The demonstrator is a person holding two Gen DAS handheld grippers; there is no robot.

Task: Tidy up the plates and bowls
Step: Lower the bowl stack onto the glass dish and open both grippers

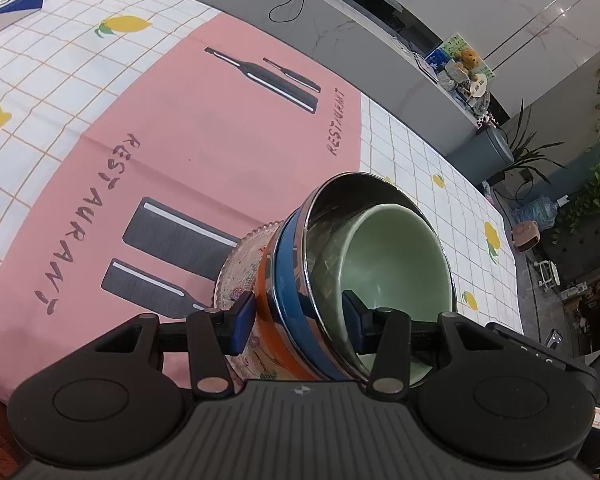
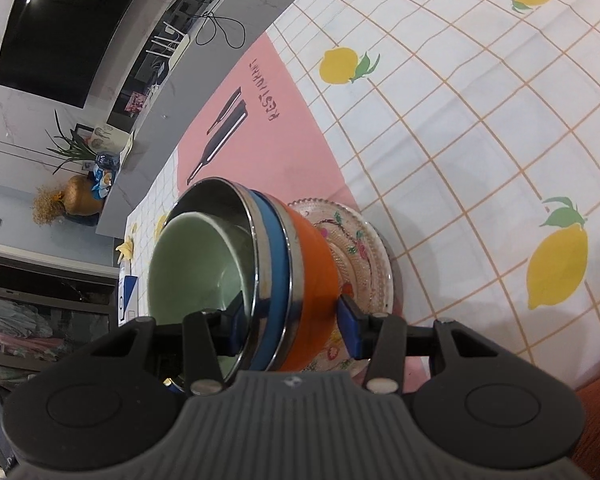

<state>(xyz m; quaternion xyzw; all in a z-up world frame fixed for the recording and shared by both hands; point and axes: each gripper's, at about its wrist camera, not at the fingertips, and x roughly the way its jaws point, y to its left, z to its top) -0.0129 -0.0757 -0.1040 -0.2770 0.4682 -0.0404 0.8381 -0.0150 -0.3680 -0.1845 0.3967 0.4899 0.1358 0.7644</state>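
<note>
We saw the left gripper (image 1: 298, 318) clamped across the rims of a nested bowl stack (image 1: 300, 280), one pad outside the orange bowl (image 1: 265, 300), the other inside the green bowl (image 1: 396, 260). The right gripper (image 2: 288, 322) gripped the same stack from the opposite side. Between them sat a blue bowl (image 2: 274, 256) and a steel bowl (image 2: 220, 200), all on a glass plate (image 2: 364, 248) over the pink placemat (image 1: 220, 120). Stacking looked mostly finished; we judged only final placement remained. Both grippers pitched steeply downward toward the lemon tablecloth (image 2: 460, 120).
</note>
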